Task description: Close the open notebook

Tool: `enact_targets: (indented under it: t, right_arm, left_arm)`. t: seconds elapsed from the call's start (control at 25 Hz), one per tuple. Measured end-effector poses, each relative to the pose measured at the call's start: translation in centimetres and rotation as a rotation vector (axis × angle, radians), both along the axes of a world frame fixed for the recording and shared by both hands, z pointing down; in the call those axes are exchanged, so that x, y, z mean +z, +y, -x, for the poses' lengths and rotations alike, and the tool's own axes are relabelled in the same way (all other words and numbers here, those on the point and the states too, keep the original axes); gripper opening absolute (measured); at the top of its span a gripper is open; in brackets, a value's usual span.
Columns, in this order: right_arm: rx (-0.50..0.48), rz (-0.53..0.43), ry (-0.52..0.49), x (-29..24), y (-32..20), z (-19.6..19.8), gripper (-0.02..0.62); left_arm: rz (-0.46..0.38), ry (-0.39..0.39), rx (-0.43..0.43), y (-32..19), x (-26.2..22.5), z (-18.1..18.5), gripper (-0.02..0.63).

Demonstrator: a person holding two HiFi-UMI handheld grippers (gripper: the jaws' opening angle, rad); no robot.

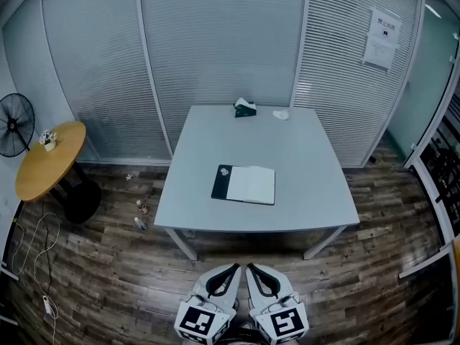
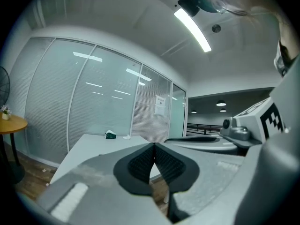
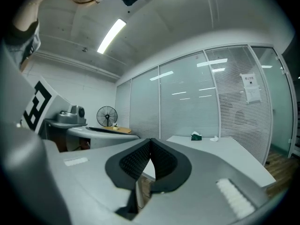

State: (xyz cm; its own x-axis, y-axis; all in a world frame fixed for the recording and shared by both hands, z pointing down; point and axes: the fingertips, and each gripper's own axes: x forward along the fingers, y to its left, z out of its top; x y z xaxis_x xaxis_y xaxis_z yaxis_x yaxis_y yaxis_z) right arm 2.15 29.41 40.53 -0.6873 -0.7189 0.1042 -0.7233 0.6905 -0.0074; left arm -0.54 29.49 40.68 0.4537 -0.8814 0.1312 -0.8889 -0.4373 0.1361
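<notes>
Nearest me, my left hand-held gripper [image 1: 231,270] and right hand-held gripper [image 1: 253,270] sit side by side, each with its jaws pressed together and empty, short of the surface [image 1: 302,157]. Beyond them the notebook [image 1: 244,184] lies open on it, toward the near side. A small green box [image 1: 245,108] sits at the far edge.

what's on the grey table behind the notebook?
Behind the open notebook, near the far edge of the table: a dark green box and a small white crumpled thing. Whatever lies under the notebook is covered.
</notes>
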Motion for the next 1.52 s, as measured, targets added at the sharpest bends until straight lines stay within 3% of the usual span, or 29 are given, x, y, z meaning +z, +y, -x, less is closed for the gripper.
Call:
enact_targets:
  t: [0.4,0.76,1.16,1.52]
  right_arm:
    - [0.051,0.006,0.007,-0.4,-9.9,2.2,0.001]
    - [0.073,0.034,0.017,0.7,-15.9,5.1,0.002]
    - [0.124,0.015,-0.001,1.1,-20.1,7.6,0.001]
    - [0.127,0.052,0.019,1.4,-22.3,7.6,0.002]
  left_arm:
    - [-0.004,0.031,0.072,-10.2,-0.3,1.8,0.005]
    - [0.017,0.04,0.088,-16.2,0.7,4.9,0.005]
    - [0.007,-0.001,0.125,-20.2,1.8,8.0,0.005]
    - [0.022,0.006,0.112,-22.6,1.9,8.4,0.005]
